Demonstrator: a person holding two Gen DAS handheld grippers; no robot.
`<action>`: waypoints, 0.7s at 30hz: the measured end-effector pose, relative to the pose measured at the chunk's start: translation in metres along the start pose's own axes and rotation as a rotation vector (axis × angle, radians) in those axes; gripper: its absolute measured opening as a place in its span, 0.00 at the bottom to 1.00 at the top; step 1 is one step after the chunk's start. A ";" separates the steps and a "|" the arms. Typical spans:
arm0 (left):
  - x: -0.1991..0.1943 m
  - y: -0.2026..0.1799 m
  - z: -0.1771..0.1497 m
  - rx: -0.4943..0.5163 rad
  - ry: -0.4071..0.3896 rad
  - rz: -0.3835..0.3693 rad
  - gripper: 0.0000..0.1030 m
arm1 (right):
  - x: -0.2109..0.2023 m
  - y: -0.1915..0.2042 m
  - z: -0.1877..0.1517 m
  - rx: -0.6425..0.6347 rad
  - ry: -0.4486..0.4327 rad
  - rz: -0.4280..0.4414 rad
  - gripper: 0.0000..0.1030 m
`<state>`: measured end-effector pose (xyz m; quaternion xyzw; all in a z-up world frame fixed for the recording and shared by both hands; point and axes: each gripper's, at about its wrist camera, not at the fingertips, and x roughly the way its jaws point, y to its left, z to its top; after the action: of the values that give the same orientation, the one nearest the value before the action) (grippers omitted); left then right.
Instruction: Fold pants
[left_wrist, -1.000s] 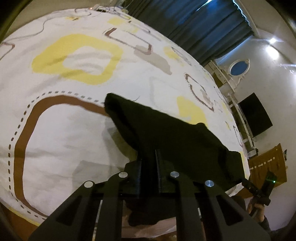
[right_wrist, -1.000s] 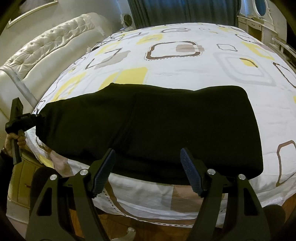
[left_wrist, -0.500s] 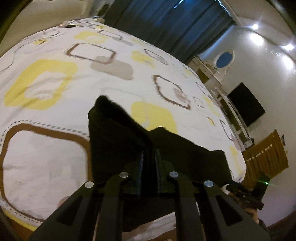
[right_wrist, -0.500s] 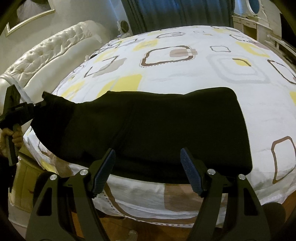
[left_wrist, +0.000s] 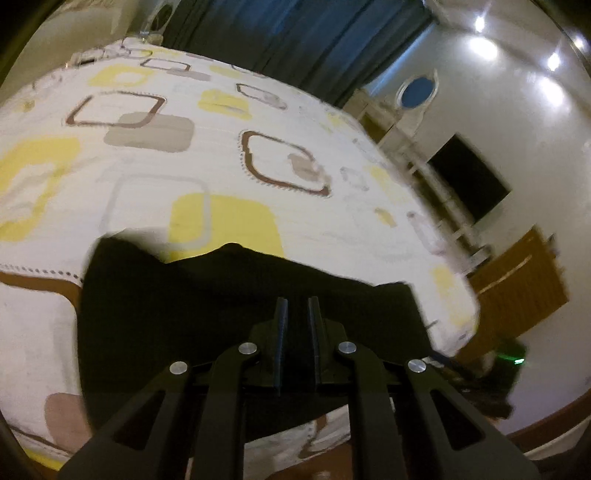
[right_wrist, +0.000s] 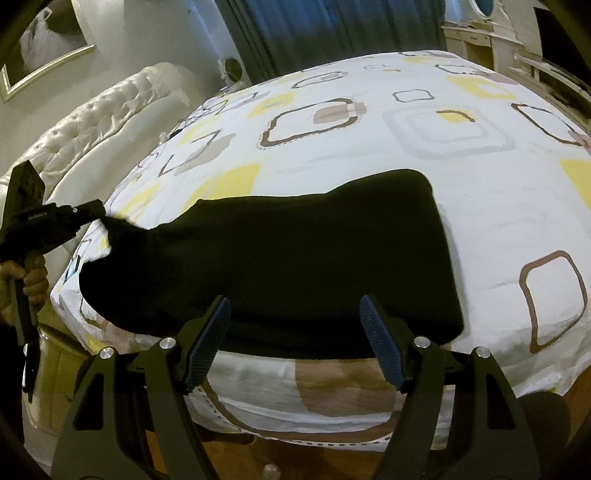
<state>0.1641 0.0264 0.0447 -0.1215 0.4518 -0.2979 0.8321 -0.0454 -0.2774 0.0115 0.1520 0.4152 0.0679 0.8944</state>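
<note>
Left claw (left_wrist: 295, 314) is clamped on one end of the pants (right_wrist: 295, 258), lifting it just off the bed (right_wrist: 461, 155). Right claw (right_wrist: 295, 317), fingers wide apart and holding nothing, hovers at the near edge. Beyond, the pants lie flat across the bed. With one corner pinched, the fabric could slip or the fold land crooked.

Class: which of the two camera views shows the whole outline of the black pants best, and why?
The right wrist view. There the black pants lie spread across the bed, both ends visible, the left tool gripping one end. The left wrist view shows only the cloth near its own fingers, blurred.
</note>
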 end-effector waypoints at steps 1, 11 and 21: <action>0.004 -0.006 0.000 0.021 0.005 0.016 0.11 | -0.001 -0.002 0.000 0.005 -0.002 0.001 0.71; -0.003 0.018 -0.017 -0.018 -0.005 0.078 0.15 | -0.005 -0.017 -0.003 0.042 -0.008 -0.004 0.71; -0.067 0.174 -0.056 -0.244 -0.039 0.156 0.53 | 0.009 -0.005 -0.004 0.008 0.032 -0.019 0.71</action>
<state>0.1576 0.2085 -0.0233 -0.1918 0.4765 -0.1728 0.8404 -0.0426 -0.2792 0.0003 0.1505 0.4309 0.0604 0.8877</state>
